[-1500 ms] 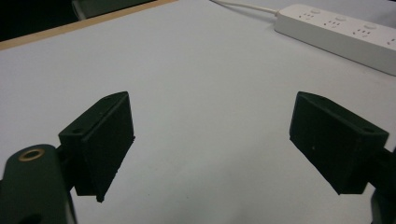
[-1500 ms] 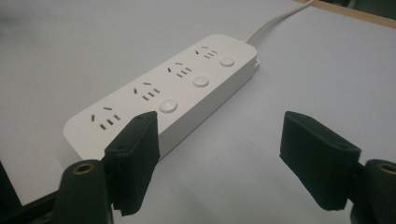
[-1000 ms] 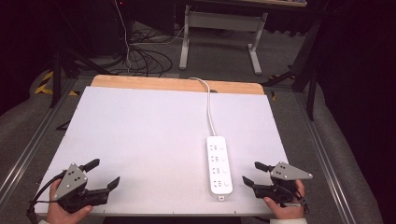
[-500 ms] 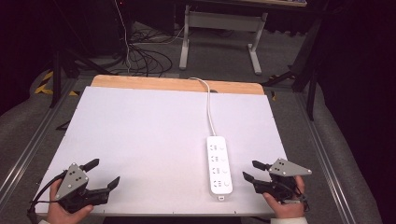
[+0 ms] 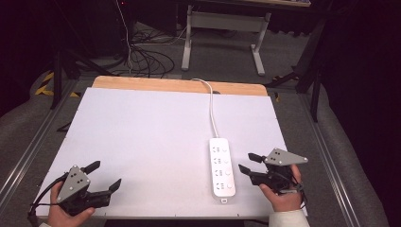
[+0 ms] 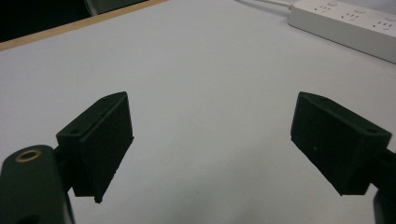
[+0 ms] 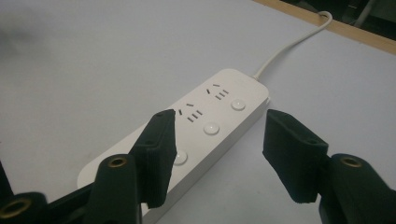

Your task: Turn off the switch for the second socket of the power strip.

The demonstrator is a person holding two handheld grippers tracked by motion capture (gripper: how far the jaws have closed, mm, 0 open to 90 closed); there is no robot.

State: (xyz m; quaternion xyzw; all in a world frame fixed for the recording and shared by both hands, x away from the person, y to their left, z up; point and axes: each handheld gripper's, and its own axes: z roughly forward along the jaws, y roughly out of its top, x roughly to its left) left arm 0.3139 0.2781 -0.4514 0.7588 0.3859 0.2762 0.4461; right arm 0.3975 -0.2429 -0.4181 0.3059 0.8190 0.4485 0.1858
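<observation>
High view: the right claw (image 5: 249, 162), partly spread after narrowing and holding nothing, points at the white plastic power strip (image 5: 222, 166) just beside it on the white counter (image 5: 142, 137). The left claw (image 5: 104, 175) rests wide apart.

Right gripper view: the strip (image 7: 196, 126) lies just ahead, so this looks like the approach; next, line up on a round switch (image 7: 211, 128).

Power strip (image 5: 222, 167) on table (image 5: 142, 132), between grippers, nearer right gripper (image 5: 249, 163)

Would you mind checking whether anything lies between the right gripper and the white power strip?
Nothing visible does. The right gripper hovers beside the power strip with open jaws, and bare white tabletop lies between them.
</observation>
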